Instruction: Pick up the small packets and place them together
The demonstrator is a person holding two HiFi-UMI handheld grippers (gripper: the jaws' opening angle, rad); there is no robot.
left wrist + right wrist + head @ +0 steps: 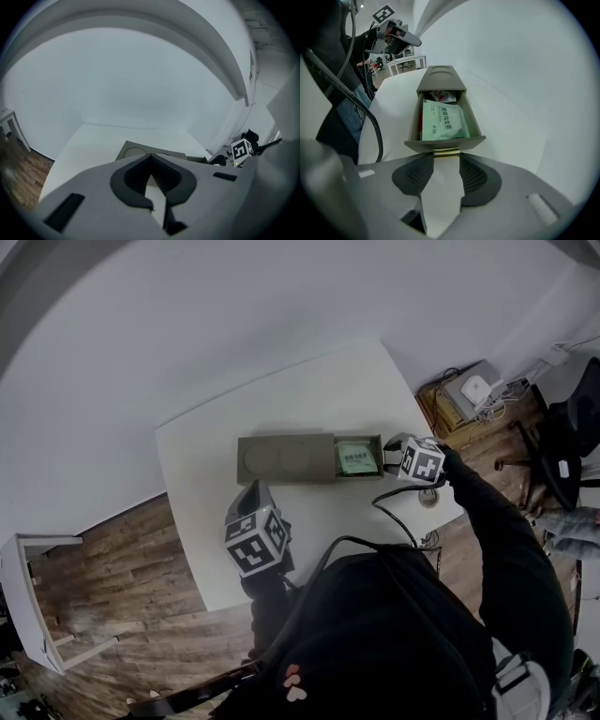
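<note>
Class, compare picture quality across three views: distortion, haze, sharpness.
Head view: fisheye bows the edges of the white table. Left gripper view: hazy, low-contrast, dark corners. Right gripper view: sharp on the green printed packet and the brass drawer handle between its jaws.

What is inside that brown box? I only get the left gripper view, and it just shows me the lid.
Observer: The right gripper view shows its drawer slid open, with a green packet lying flat inside.
Operator: Is that the only one in there?
Observer: No. A red and white packet peeks out behind the green one, deeper in the drawer.
Operator: What is holding the drawer?
Observer: The right gripper. Its fingers pinch the brass handle on the drawer's front.
</note>
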